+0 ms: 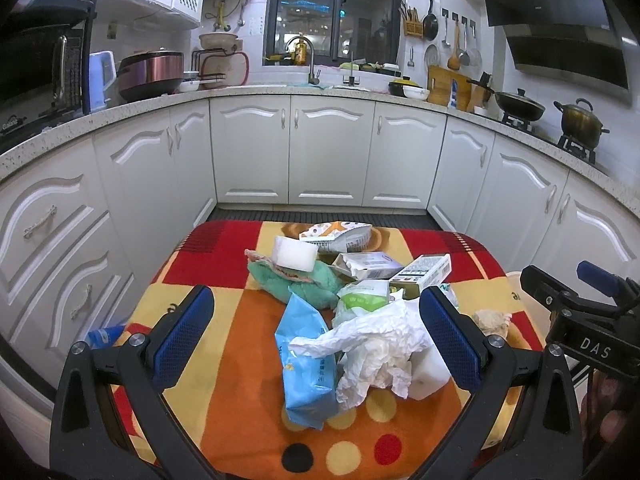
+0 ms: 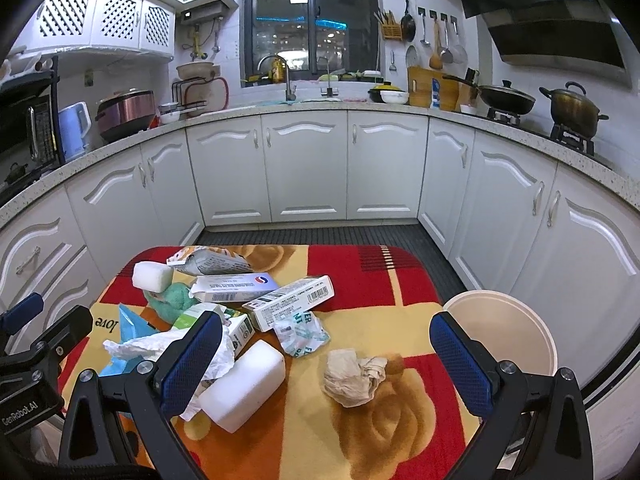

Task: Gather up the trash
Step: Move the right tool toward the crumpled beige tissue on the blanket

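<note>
Tissue wad (image 2: 354,376) between right gripper (image 2: 326,364) fingers.

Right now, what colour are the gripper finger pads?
Blue, textured pads on black frames, on both grippers. Clearest in the right wrist view.

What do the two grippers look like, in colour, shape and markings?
Both the left gripper and the right gripper have black angular frames with silver bolts and two flat fingers faced with blue textured pads. The right one's body carries the white letters "DAS"; the left one's reads "GenRobot.AI". No cables show.
</note>
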